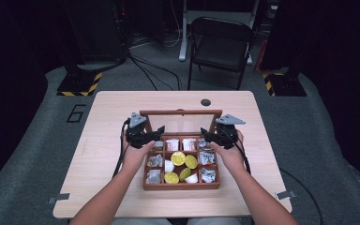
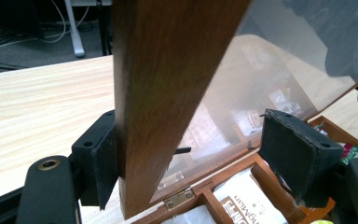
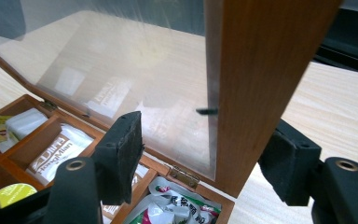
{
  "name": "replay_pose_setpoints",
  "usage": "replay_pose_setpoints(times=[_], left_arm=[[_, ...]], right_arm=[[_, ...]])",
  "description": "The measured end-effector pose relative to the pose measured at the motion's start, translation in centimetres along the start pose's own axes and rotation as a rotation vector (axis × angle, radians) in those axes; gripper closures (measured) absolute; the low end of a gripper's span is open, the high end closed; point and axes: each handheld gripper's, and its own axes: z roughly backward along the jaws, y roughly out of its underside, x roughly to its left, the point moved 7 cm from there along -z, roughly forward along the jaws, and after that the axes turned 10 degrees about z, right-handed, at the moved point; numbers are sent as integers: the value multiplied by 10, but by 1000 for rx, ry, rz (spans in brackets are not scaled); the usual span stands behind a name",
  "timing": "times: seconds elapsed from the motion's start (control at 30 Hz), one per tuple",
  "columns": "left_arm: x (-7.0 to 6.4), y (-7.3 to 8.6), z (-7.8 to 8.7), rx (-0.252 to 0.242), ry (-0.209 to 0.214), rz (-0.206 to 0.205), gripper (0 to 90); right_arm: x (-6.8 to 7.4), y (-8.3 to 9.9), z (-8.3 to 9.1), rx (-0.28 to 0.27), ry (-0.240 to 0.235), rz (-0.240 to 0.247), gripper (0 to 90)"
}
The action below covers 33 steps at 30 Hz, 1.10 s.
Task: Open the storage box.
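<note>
A wooden compartment box sits mid-table, holding white and silver sachets and round yellow packs. Its glass-paned lid stands upright at the back. My left gripper is at the lid's left edge. In the left gripper view this gripper is open, with the lid's wooden side rail between the jaws and against the left pad. My right gripper mirrors it at the right edge. In the right gripper view it stands open astride the other rail.
The light wooden table has bare surface on both sides of the box and a dark round hole behind the lid. A black folding chair, floor cables and striped stand bases lie beyond the table.
</note>
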Motion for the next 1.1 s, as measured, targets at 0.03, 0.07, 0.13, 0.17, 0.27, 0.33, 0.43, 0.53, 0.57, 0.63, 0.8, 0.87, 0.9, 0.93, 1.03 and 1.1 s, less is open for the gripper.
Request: replay_pose_setpoints(times=[0.03, 0.07, 0.13, 0.17, 0.27, 0.33, 0.43, 0.53, 0.57, 0.63, 0.8, 0.87, 0.9, 0.93, 1.03, 1.1], left_arm=[[0, 1, 0, 1, 0, 7, 244], [2, 2, 0, 11, -2, -8, 244], [3, 3, -2, 13, -5, -1, 244], [3, 3, -2, 13, -5, -1, 245], [4, 6, -4, 18, -13, -9, 245], [4, 7, -6, 15, -15, 1, 245], [6, 9, -8, 14, -18, 7, 245], [10, 14, -11, 48, -25, 1, 245], [10, 15, -12, 51, -26, 4, 245], [11, 16, -14, 51, -27, 12, 249], [12, 17, -16, 51, -24, 28, 249], [14, 19, -17, 55, -36, 23, 251], [14, 19, -18, 58, -38, 21, 250], [14, 19, -19, 55, -41, 25, 250], [14, 20, -21, 44, -46, 43, 248], [15, 22, -21, 40, -41, 47, 248]], right_arm=[[0, 1, -1, -1, 2, 1, 345], [0, 1, -1, 0, 3, -6, 347], [0, 3, -2, 0, 2, -15, 349], [0, 3, -2, 0, 2, -15, 349], [-2, 4, -5, 4, -3, -15, 357], [-2, 6, -7, 12, -5, -25, 357], [-2, 7, -10, 9, 4, -21, 355], [-1, 9, -11, 12, 2, -33, 356], [-2, 9, -12, 13, -1, -32, 357], [-2, 10, -13, 15, -2, -37, 359], [-4, 11, -16, 15, 0, -41, 362], [-3, 12, -17, 18, 0, -41, 362], [-3, 12, -17, 17, 1, -42, 362], [-4, 12, -18, 16, 1, -44, 363], [-4, 13, -19, 17, 3, -48, 362], [-4, 13, -20, 17, 3, -52, 360]])
